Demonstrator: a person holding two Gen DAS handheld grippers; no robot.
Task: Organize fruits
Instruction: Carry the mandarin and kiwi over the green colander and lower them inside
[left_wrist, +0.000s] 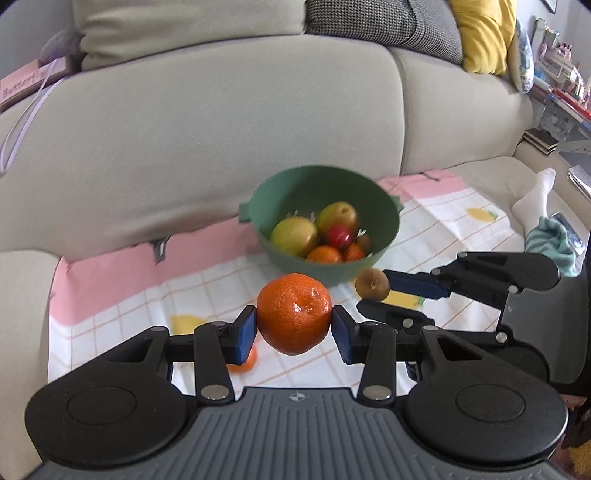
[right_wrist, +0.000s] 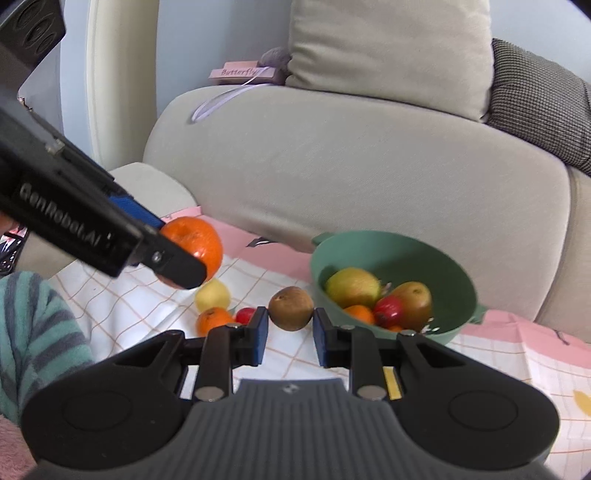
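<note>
Left claw (left_wrist: 294, 329), lower centre of the left wrist view, pinches an orange (left_wrist: 294, 318) between its blue pads, clear of the cloth (left_wrist: 110, 314). Right claw (right_wrist: 290, 329) pinches a brown kiwi (right_wrist: 291, 308) the same way. The green bowl (left_wrist: 384, 210), centre frame on the cloth, already holds several fruits. More fruit lies loose on the cloth, at left in the right wrist view. To drop cleanly, each claw should travel over the rim, one at a time, and release low above the pile so nothing bounces out.
</note>
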